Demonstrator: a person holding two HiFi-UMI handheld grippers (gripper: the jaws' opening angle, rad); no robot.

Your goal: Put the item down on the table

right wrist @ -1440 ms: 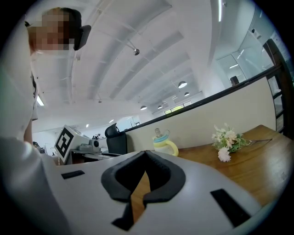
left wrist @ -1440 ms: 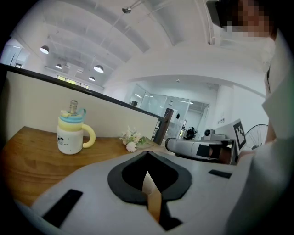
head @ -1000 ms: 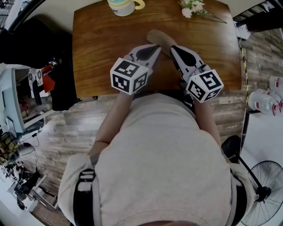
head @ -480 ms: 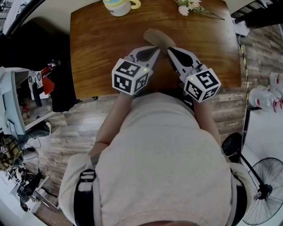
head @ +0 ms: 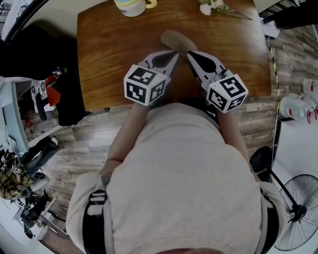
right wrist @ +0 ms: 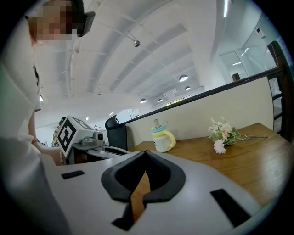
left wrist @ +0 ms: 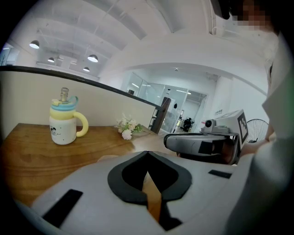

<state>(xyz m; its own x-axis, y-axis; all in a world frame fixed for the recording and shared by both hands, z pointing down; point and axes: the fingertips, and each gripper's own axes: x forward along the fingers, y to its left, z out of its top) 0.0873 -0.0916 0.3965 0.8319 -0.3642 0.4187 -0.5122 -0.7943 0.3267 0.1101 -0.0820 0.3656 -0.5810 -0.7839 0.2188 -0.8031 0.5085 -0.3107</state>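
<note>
A tan, oblong item (head: pixel 175 39) lies on the brown wooden table (head: pixel 112 59), just beyond both grippers' tips. My left gripper (head: pixel 173 53) points at its near side, jaws together with nothing seen between them. My right gripper (head: pixel 191 53) sits close beside it, also shut and empty. In the left gripper view the closed jaws (left wrist: pixel 147 156) fill the bottom, a pale edge of the item (left wrist: pixel 106 158) peeks over them, and the right gripper's body (left wrist: pixel 202 144) shows to the right. The right gripper view shows its own closed jaws (right wrist: pixel 146 158).
A white mug with a yellow handle (head: pixel 131 6) stands at the table's far edge, also seen as the mug (left wrist: pixel 64 124) and the mug (right wrist: pixel 161 137). A flower sprig (head: pixel 212 6) lies at the far right. Water bottles (head: pixel 298 106) and a fan (head: pixel 298 213) stand on the floor to the right.
</note>
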